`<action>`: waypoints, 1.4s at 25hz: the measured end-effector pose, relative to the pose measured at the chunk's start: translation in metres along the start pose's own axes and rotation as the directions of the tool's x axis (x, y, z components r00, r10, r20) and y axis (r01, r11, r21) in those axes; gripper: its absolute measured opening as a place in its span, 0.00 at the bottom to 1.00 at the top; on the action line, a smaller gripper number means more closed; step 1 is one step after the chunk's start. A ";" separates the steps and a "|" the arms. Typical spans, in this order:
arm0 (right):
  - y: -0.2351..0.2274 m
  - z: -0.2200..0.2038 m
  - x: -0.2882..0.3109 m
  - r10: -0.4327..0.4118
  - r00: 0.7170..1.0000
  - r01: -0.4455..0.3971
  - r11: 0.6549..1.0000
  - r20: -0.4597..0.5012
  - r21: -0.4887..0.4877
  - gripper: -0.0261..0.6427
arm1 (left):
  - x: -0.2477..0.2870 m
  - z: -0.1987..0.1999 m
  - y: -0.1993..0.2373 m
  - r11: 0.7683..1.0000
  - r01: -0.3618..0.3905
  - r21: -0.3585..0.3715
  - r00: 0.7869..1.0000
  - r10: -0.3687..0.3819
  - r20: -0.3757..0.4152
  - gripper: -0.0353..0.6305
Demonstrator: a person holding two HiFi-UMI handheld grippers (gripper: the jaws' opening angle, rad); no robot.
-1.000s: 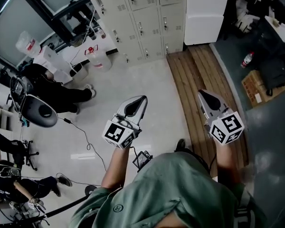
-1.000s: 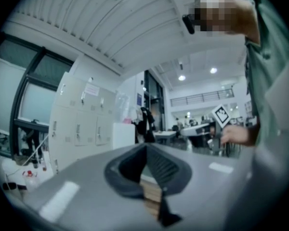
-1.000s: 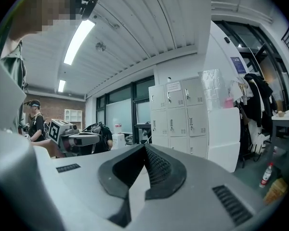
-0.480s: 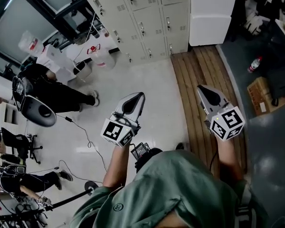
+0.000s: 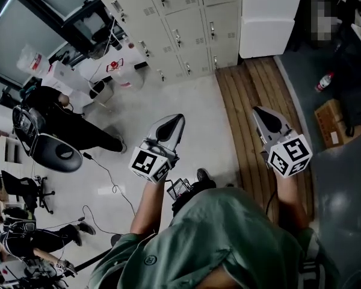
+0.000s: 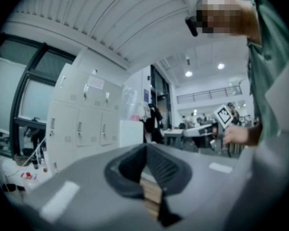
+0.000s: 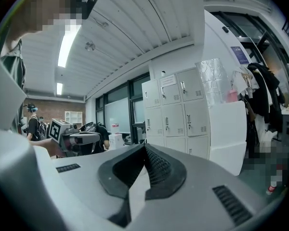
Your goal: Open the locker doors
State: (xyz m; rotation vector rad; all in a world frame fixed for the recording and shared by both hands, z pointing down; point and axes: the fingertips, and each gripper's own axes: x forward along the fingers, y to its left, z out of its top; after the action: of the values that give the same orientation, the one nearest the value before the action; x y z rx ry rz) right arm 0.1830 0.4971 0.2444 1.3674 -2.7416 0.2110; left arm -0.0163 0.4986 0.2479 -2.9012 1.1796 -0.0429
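While the fingers (image 6: pixel 160 163) of each pair are pressed together with nothing between them, the left gripper (image 5: pixel 175 120) and the right gripper (image 5: pixel 259 112) sit at mid-frame in the head view, tips toward the top edge. The lockers (image 5: pixel 174 23), every visible door closed, stand at upper centre, well apart from both. Pale floor (image 5: pixel 186 95) underlies the left gripper and wooden planks (image 5: pixel 237 101) the right.

The lockers (image 5: pixel 180 29) are cream. The floor (image 5: pixel 186 101) is pale grey, and the planks (image 5: pixel 253 113) are brown stripes. The left gripper (image 5: pixel 170 131) and right gripper (image 5: pixel 266 124) are grey with black inside. Each cube (image 5: pixel 149 163) has black and white squares. The shirt (image 5: pixel 228 239) is green.
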 end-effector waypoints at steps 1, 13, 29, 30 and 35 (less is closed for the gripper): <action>-0.003 0.001 0.007 -0.010 1.000 0.010 1.000 -0.002 0.002 0.03 | 0.004 0.001 0.008 1.000 0.011 -0.001 1.000 -0.011 0.006 0.05; -0.012 0.029 0.108 -0.084 0.996 0.085 0.996 0.008 -0.017 0.03 | 0.043 0.004 0.112 0.997 0.080 0.010 0.996 -0.081 0.048 0.05; -0.095 0.033 0.207 -0.013 1.000 0.013 1.000 -0.018 0.004 0.03 | 0.121 0.000 0.187 1.000 -0.002 -0.010 1.000 0.002 0.013 0.05; -0.103 0.034 0.214 -0.002 1.000 0.002 1.000 -0.015 0.007 0.03 | 0.130 0.000 0.190 1.000 -0.010 -0.002 1.000 0.010 0.011 0.05; -0.143 0.041 0.243 0.061 0.998 -0.061 0.998 -0.011 0.010 0.03 | 0.173 0.002 0.205 0.998 -0.060 0.003 0.998 0.060 0.010 0.05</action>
State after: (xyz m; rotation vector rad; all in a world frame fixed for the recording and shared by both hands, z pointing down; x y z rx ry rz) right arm 0.1512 0.2144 0.2468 1.2824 -2.7794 0.2353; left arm -0.0354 0.2309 0.2458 -2.8575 1.2624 -0.0299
